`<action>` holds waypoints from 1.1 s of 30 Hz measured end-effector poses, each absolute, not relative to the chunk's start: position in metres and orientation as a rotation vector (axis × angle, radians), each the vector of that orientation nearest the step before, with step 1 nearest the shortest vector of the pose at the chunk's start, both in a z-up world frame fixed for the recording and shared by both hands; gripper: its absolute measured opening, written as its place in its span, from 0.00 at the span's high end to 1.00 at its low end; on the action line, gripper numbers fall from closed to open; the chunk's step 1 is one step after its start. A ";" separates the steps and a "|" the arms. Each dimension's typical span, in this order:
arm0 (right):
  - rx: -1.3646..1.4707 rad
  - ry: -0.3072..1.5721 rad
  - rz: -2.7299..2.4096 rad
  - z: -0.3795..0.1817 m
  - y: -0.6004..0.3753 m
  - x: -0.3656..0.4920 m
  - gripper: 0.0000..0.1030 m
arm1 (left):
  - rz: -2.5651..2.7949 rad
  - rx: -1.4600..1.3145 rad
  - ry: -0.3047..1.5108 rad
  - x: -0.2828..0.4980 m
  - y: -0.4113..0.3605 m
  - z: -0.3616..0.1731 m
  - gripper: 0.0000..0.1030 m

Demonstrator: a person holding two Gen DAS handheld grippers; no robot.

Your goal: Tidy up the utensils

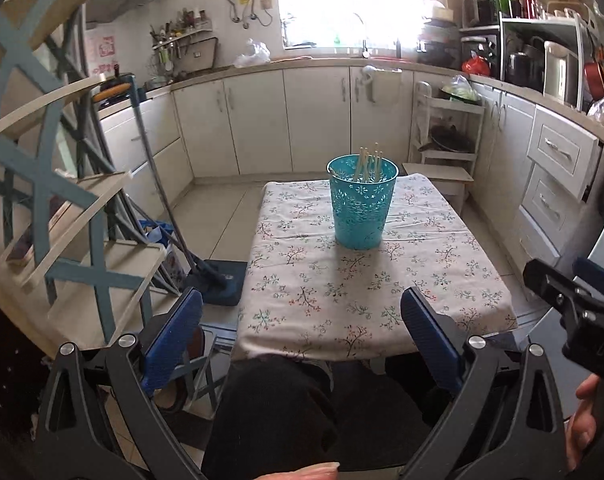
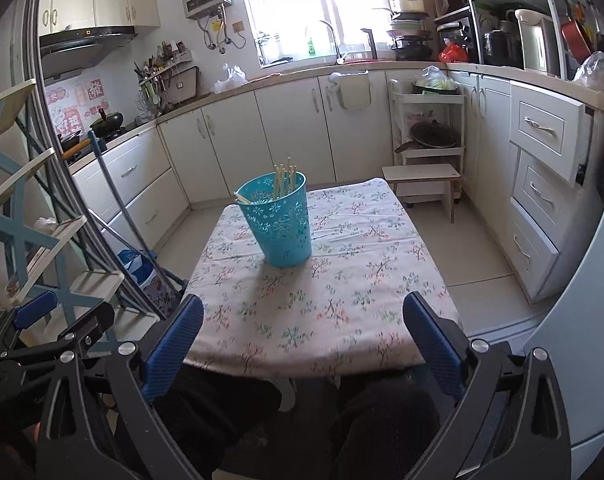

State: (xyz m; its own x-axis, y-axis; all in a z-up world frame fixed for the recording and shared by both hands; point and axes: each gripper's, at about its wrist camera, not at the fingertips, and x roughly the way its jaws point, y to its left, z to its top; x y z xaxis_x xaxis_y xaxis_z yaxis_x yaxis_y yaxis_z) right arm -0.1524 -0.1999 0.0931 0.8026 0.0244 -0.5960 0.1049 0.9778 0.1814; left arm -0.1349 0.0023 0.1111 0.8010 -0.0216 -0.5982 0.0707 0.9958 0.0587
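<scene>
Left hand-held gripper: jaws spread wide, empty, held low at the near edge of the tabletop, well short of anything. Right hand-held gripper: likewise agape and empty. Basket: turquoise, perforated, upright near the tabletop's middle. Chopsticks: bundled inside, tips above the rim; one leans against the left rim in the right view. Risks: a light basket may tip if nudged; thin sticks could slip from the pads.

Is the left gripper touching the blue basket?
Apart. The left wrist view shows bare tablecloth between the open left gripper and the blue basket.
</scene>
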 end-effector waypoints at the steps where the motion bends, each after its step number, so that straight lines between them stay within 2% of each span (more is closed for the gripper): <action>1: 0.209 0.640 -0.044 0.094 -0.198 -0.160 0.07 | -0.049 0.070 0.636 -0.139 0.004 0.114 0.08; 13: 0.345 0.652 -0.062 0.079 -0.176 -0.235 0.07 | -0.013 0.057 0.573 -0.190 0.022 0.131 0.08; 33: 0.213 0.545 -0.011 0.094 -0.138 -0.268 0.07 | -0.004 0.052 0.598 -0.201 0.034 0.121 0.08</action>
